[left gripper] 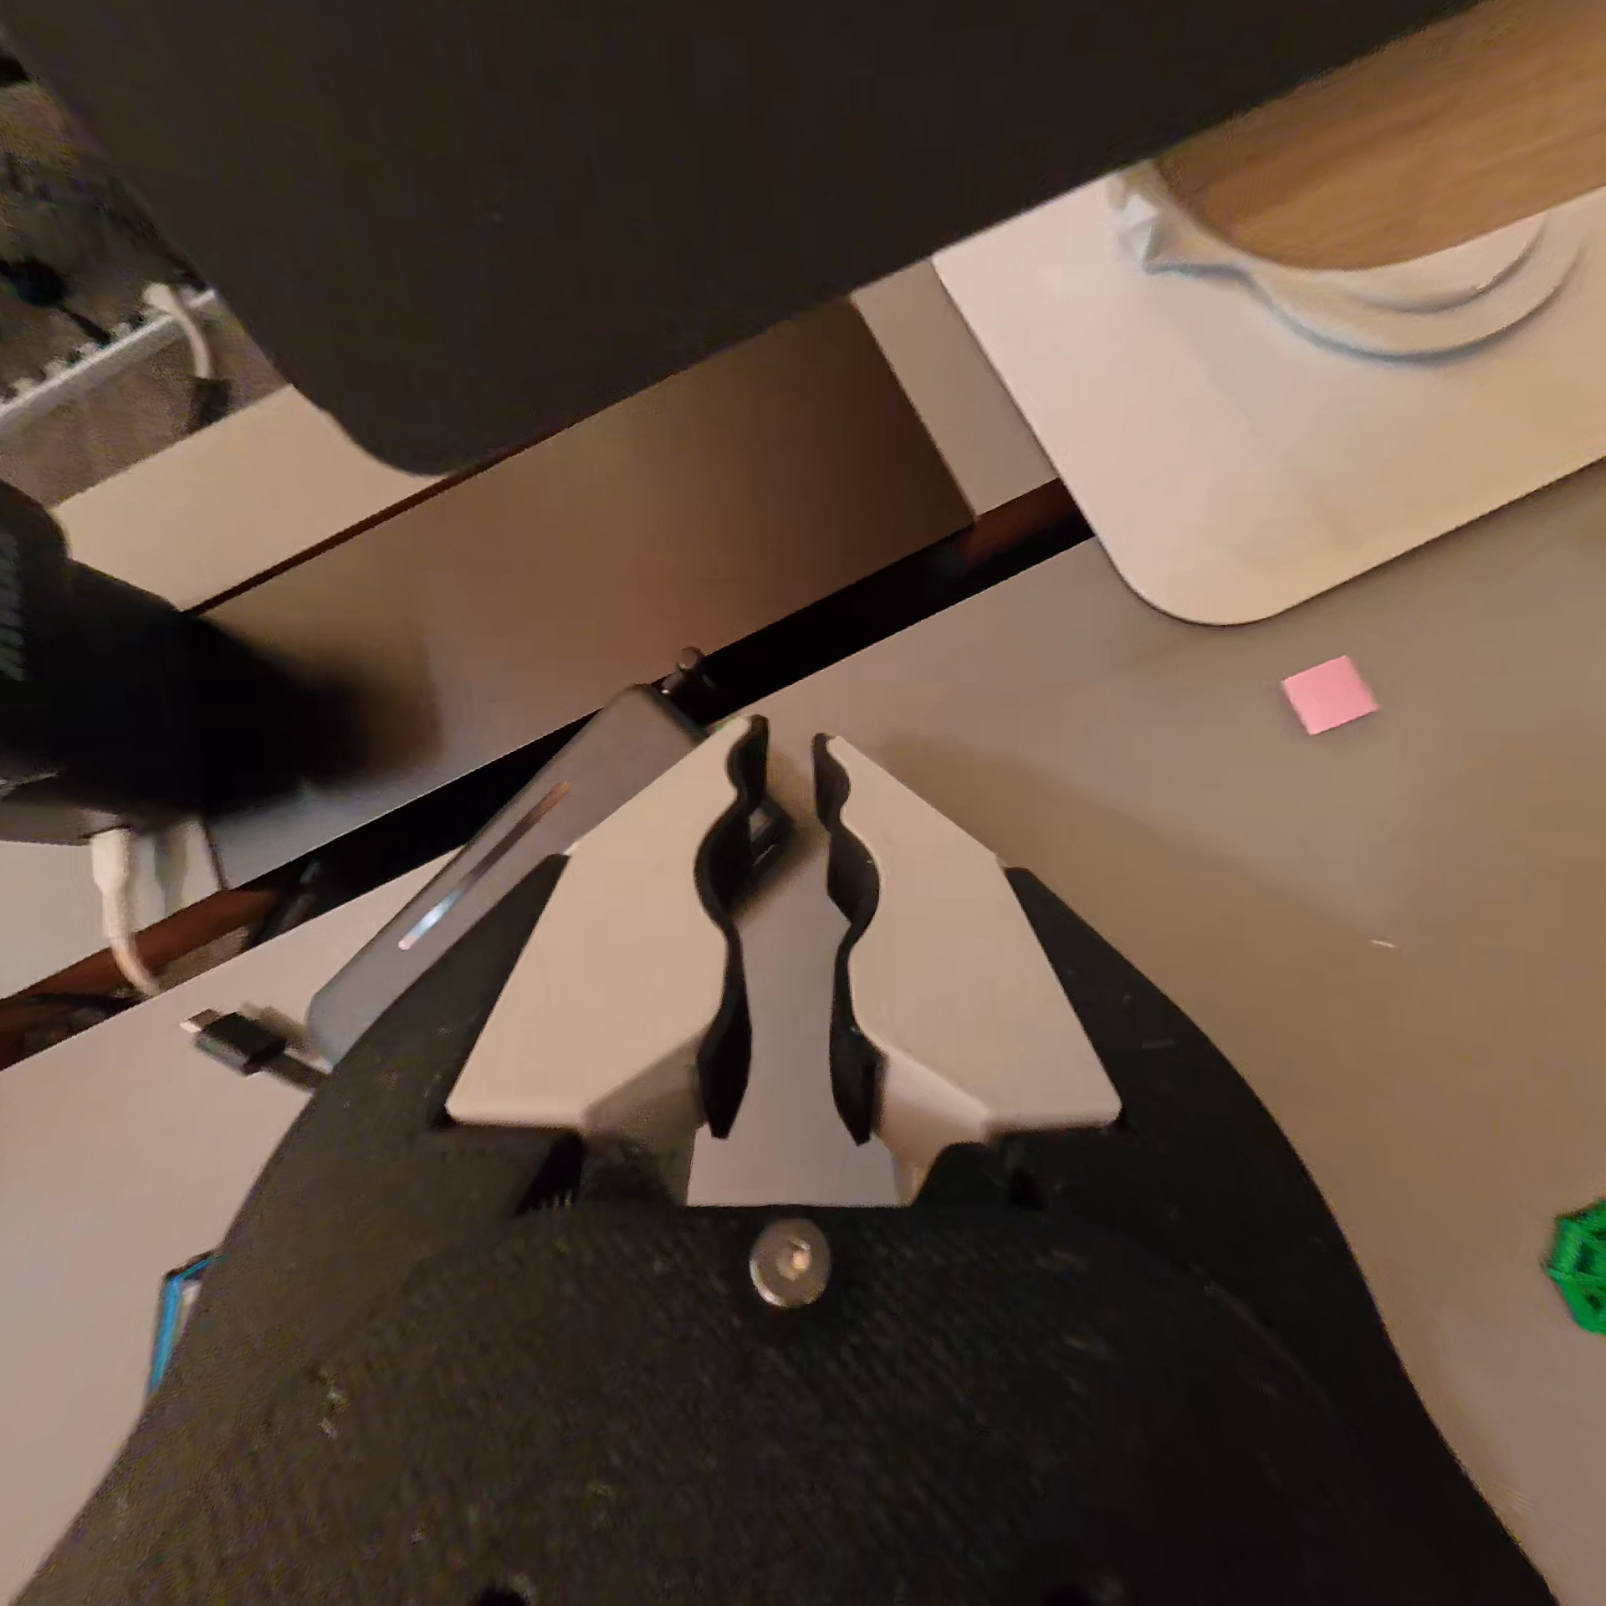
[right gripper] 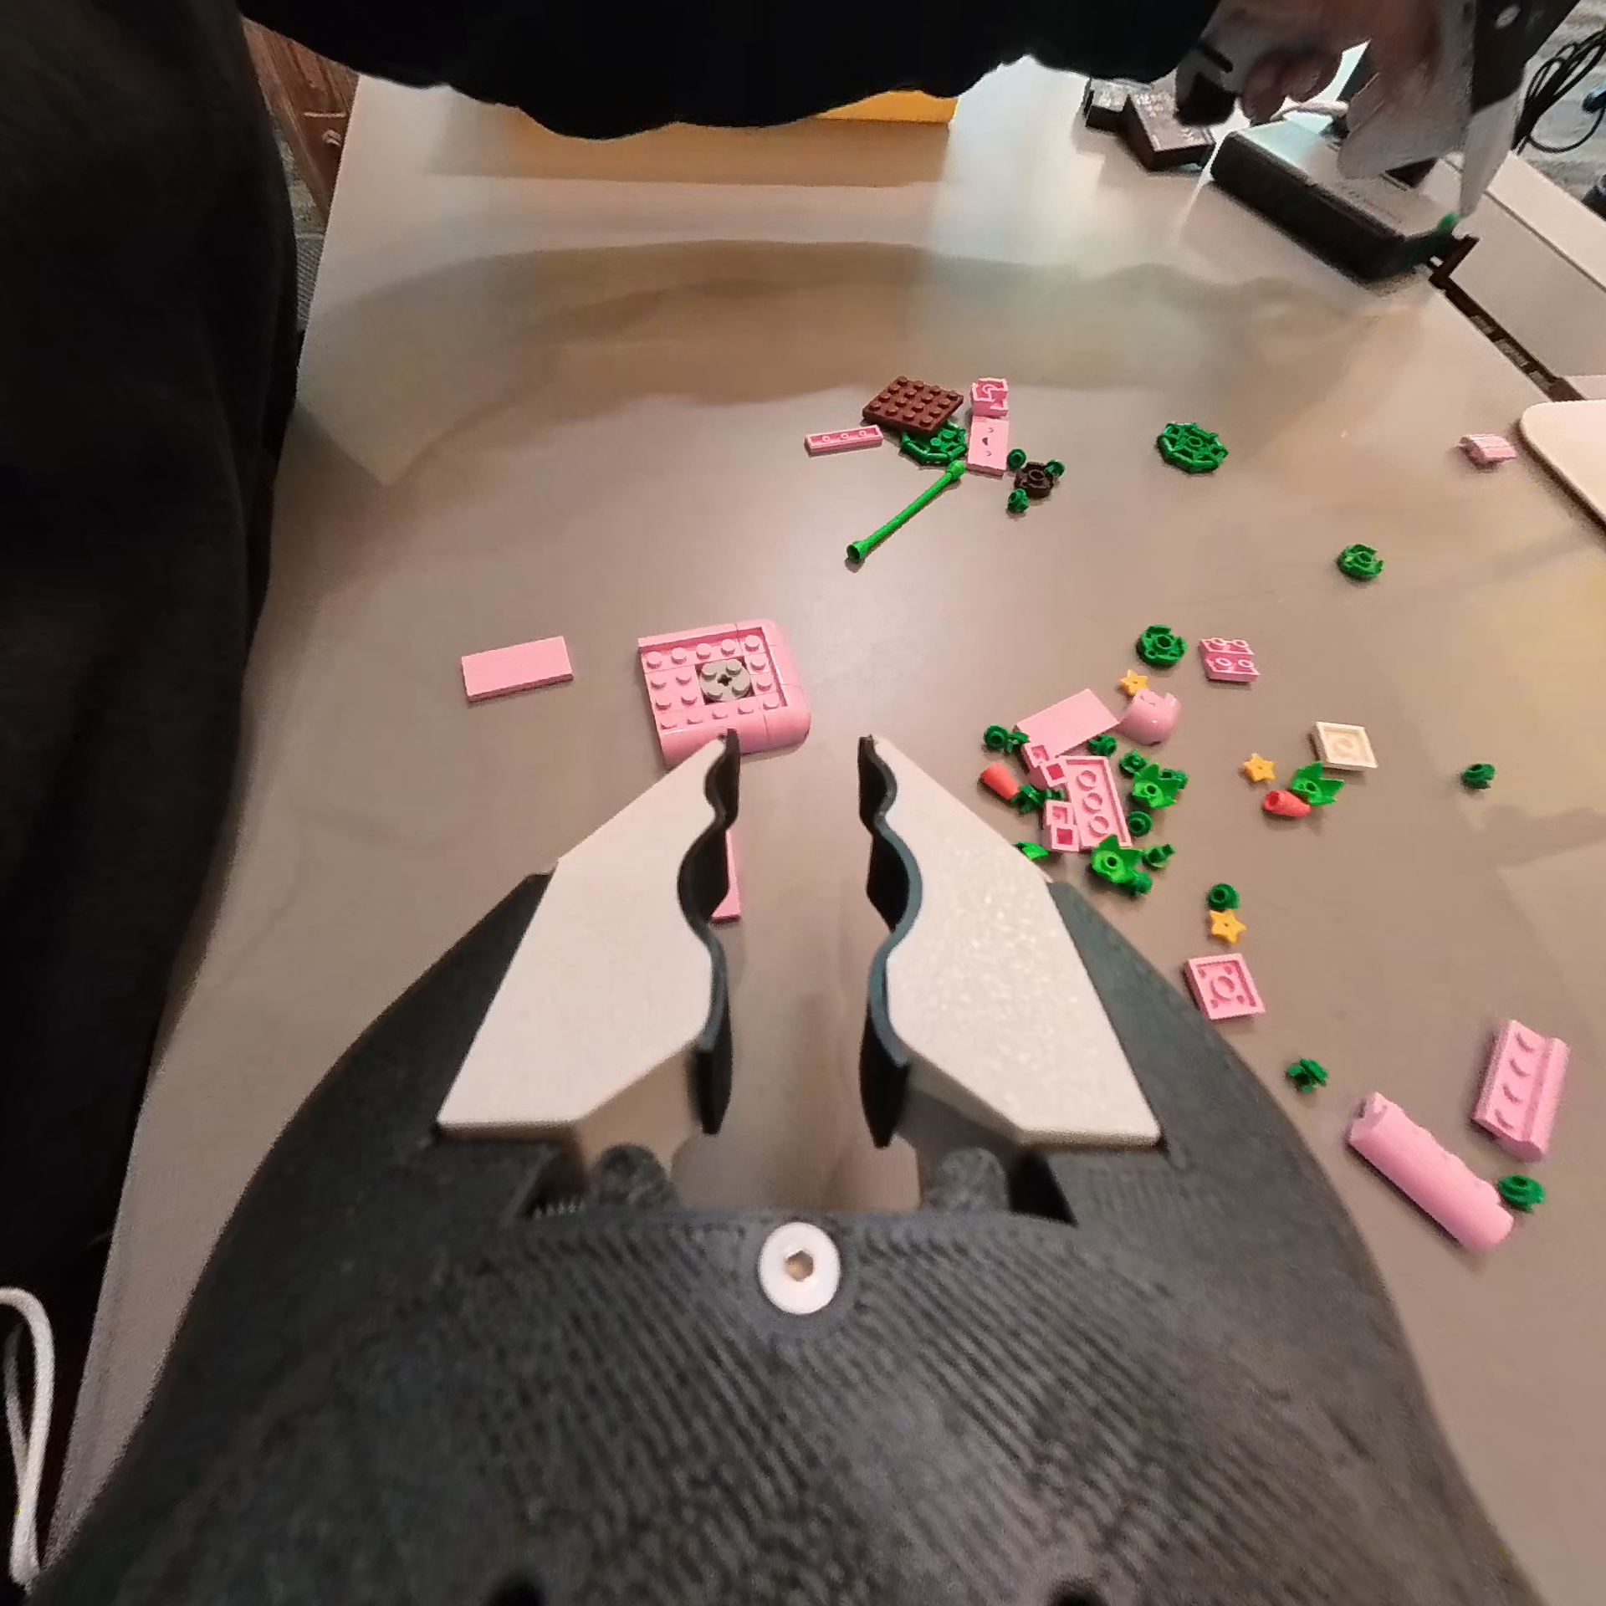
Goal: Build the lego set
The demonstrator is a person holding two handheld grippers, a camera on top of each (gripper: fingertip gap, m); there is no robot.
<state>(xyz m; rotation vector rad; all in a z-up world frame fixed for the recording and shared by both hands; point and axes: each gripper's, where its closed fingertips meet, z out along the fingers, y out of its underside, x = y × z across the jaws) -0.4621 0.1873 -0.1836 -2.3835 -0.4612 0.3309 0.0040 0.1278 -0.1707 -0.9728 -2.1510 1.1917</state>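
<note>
Fingers (right gripper: 956, 912) of the right gripper (right gripper: 798, 752) face pink assembly (right gripper: 721, 686); left gripper (left gripper: 789, 739) doesn't.

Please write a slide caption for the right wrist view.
Open right tool above the table, near a pink assembly.

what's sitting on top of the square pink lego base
A round grey studded piece sits at the centre of the square pink lego base, ringed by pink studs. Its near corner is covered by the right gripper.
</note>
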